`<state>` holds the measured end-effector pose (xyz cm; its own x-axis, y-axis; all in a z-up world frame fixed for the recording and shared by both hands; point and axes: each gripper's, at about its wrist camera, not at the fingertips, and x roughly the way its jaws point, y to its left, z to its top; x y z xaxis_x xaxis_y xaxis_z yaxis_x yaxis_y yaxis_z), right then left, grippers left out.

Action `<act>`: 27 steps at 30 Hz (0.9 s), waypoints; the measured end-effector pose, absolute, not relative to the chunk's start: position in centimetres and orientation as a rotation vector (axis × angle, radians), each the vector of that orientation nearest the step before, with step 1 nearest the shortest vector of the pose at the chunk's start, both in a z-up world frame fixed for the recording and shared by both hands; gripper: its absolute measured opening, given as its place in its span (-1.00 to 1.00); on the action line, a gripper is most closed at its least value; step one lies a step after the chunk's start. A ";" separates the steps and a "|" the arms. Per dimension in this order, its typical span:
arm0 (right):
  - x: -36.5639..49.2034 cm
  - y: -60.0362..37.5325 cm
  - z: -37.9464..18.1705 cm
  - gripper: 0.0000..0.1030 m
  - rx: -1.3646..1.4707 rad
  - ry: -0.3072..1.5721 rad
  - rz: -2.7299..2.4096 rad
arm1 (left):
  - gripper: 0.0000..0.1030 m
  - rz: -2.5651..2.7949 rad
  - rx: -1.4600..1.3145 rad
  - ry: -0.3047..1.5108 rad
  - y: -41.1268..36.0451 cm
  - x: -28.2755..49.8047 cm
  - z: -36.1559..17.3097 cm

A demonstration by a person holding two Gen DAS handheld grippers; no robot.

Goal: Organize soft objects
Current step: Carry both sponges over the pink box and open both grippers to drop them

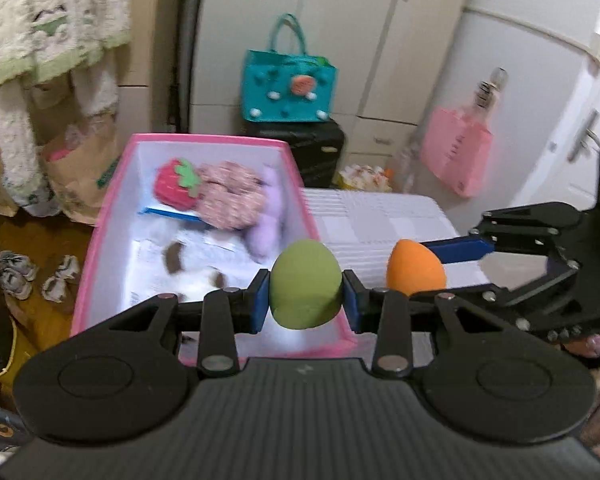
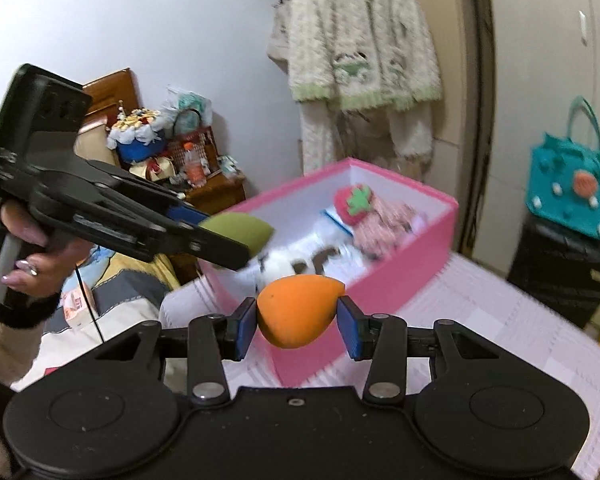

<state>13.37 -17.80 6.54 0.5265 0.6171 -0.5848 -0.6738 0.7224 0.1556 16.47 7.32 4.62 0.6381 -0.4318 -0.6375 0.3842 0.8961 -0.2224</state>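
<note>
Setting: a cluttered bedroom with white wardrobe doors and a white quilted surface on which the work takes place.

Pink box: open-topped, white inside, standing on the quilted surface. It contains a red strawberry plush, a pink patterned soft item touching the strawberry, a lilac plush lying along the right-hand wall as the left wrist view shows it, and a white-and-brown plush nearer the camera. Papers line the floor of the box.

Green sponge: egg-shaped, clamped between the blue pads of the left gripper, both pads pressing its sides. It hangs over the near end of the box, clear of the contents. In the right wrist view, a hand grasps the handle of this gripper.

Orange sponge: teardrop-shaped, pointed end to the right in the right wrist view, gripped between the pads of the right gripper. It is off the surface, just outside the box's near wall and close beside the green sponge.

Surroundings: a teal handbag sits on a black suitcase behind the box. A fluffy cream garment hangs at the wall. A pink bag hangs on the wardrobe. Both views are slightly blurred.
</note>
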 end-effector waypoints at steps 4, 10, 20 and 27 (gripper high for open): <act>15.4 -14.9 6.5 -0.05 -0.122 0.616 0.796 | -0.28 -0.386 -0.024 0.736 8.8 19.2 3.9; 19.9 -11.3 6.0 -0.05 -0.216 0.635 0.775 | -0.27 -0.311 0.023 0.821 9.6 25.2 1.4; 27.8 -5.9 2.5 -0.03 -0.325 0.795 0.838 | -0.28 -0.292 0.139 0.921 8.5 30.2 -2.1; 30.3 -4.2 0.4 0.00 -0.353 0.852 0.821 | -0.01 -0.264 0.115 0.917 9.2 30.9 -2.0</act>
